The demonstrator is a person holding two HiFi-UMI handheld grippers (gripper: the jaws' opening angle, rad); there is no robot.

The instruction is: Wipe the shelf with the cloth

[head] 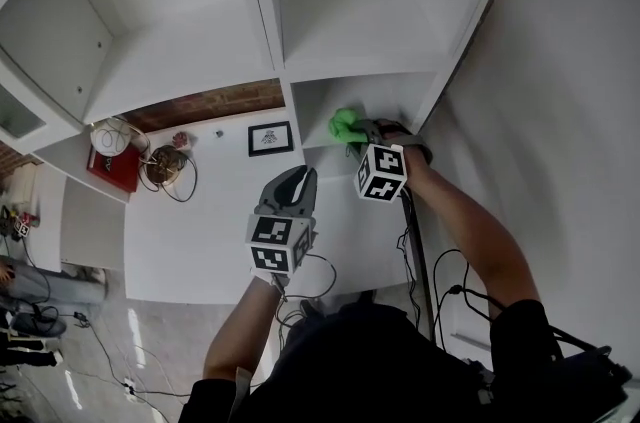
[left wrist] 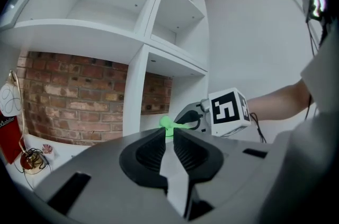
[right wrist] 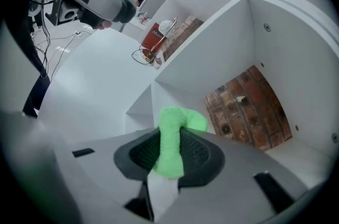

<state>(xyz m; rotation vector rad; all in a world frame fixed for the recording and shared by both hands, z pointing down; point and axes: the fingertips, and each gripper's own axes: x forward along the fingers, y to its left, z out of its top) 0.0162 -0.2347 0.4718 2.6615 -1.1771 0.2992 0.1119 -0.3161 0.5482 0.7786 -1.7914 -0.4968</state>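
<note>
Right tongs (right wrist: 170,135) first: read as clamped on the green cloth (right wrist: 183,119), with a tuft left proud of the tips at the mouth of the shelf (head: 350,46) compartment just ahead, probably so that fabric rather than jaw meets the board. Read the left tongs (left wrist: 168,133) as closed on nothing, held beside and behind the right tongs, apparently clear of the wiping path. Record no legible brand or label beyond the square markers on both tongs.
</note>
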